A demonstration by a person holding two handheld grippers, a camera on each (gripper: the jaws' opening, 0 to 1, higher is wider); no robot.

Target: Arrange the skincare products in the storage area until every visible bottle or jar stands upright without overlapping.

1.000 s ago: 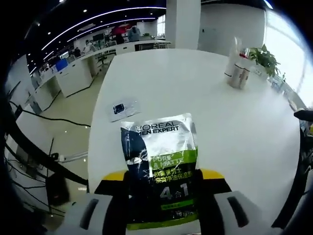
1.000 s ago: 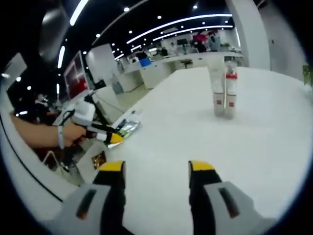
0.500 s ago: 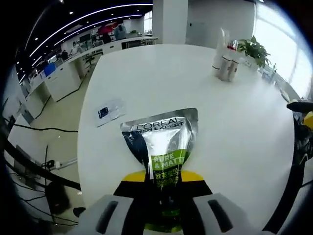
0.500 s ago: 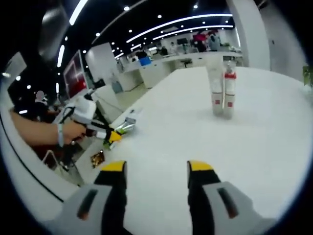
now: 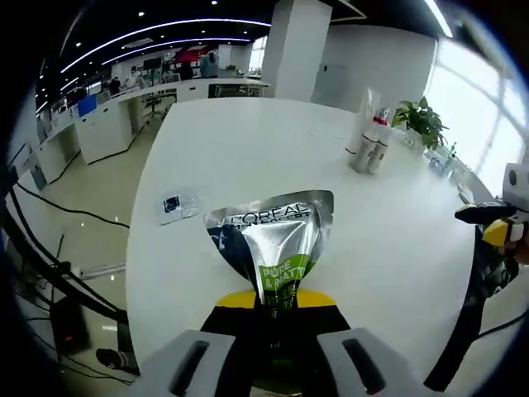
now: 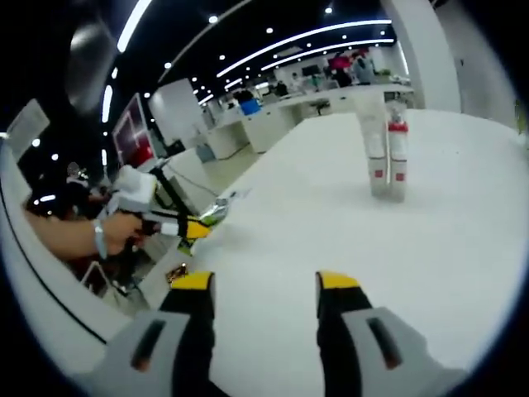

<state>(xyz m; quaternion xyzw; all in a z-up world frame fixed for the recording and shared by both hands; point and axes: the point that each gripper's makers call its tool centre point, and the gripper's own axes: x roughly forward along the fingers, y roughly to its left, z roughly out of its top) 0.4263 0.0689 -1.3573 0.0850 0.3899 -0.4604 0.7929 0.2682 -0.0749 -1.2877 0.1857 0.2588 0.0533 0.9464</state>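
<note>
A: Where's the sachet (image 5: pixel 277 248) rn?

B: Clamped by its bottom end in the left gripper (image 5: pixel 273 318). Jaws are closed on it, foil pinched in where they bite. Long axis runs straight out from the jaws, top edge fanning away over the white table (image 5: pixel 248 157), printed face to the camera. Looks lifted or barely resting, can't tell which.

A: And the standing stuff?

B: Two tall bottles (image 5: pixel 368 142), upright, touching or just beside each other, well away up-right of the sachet in the left gripper view. In the right gripper view the same pair (image 6: pixel 387 157) sits ahead and a bit right of the right gripper (image 6: pixel 263 294), whose jaws are apart w/ nothing between them.

A: So which hand's nearer the bottles?

B: Neither's close, and I can't rank them. But the left has the sachet, so it's the left's move imo: carry it toward the pair, swing the long axis up to vertical, set it down beside them w/o leaning on them.

A: Risk?

B: Soft pouch, prob won't stand alone; right gripper is free to steady it.

A: Anything else on the table?

B: Small flat packet (image 5: pixel 178 204) lying left of the sachet, apart from it. A hand (image 6: pixel 106 234) holds the left gripper at the table's near-left edge in the right gripper view.
</note>
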